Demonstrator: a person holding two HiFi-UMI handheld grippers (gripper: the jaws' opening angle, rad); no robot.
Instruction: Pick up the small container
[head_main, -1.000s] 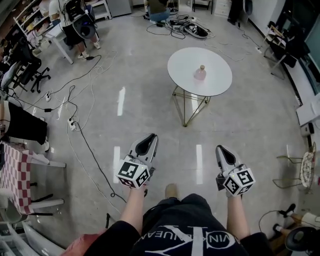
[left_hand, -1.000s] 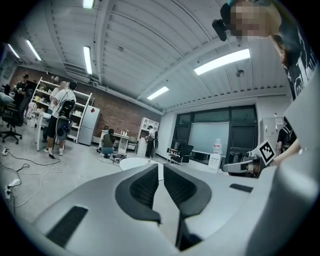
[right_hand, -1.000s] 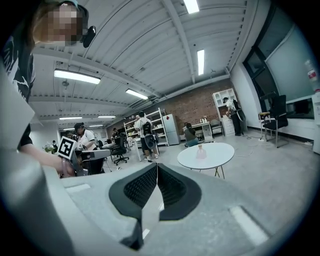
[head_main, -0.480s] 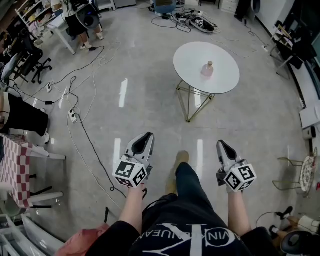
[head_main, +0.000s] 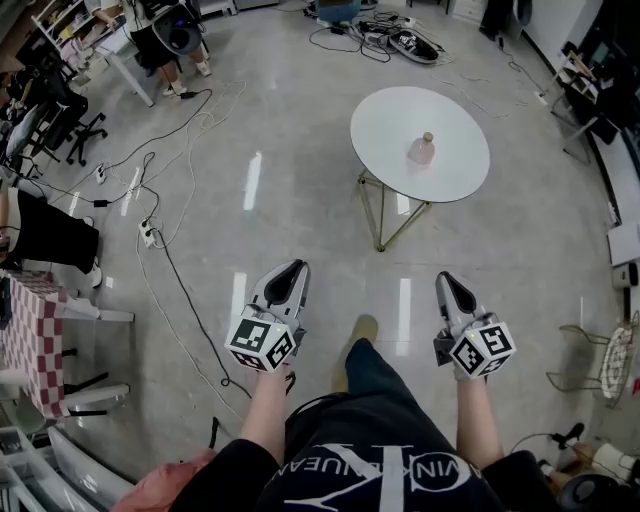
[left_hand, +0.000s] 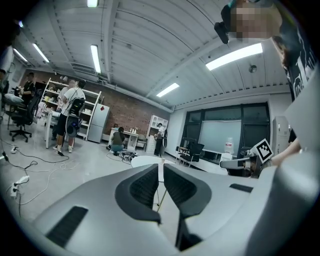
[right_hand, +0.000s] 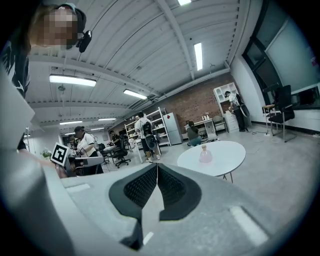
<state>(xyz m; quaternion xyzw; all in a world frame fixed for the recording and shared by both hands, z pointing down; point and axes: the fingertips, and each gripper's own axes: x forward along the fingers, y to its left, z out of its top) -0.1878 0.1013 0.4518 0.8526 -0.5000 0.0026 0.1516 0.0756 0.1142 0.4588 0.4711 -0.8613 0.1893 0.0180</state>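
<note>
Small container: pink bottle, stood upright on round white table.
Left gripper: jaws parted narrowly, nothing held.
Right gripper: jaws closed, empty.

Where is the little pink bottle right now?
In the head view the small container stands upright near the middle of the round white table, up ahead toward the right.

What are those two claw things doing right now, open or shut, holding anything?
Left gripper: jaws a thin slit apart, nothing between them.
Right gripper: shut, empty.
</note>
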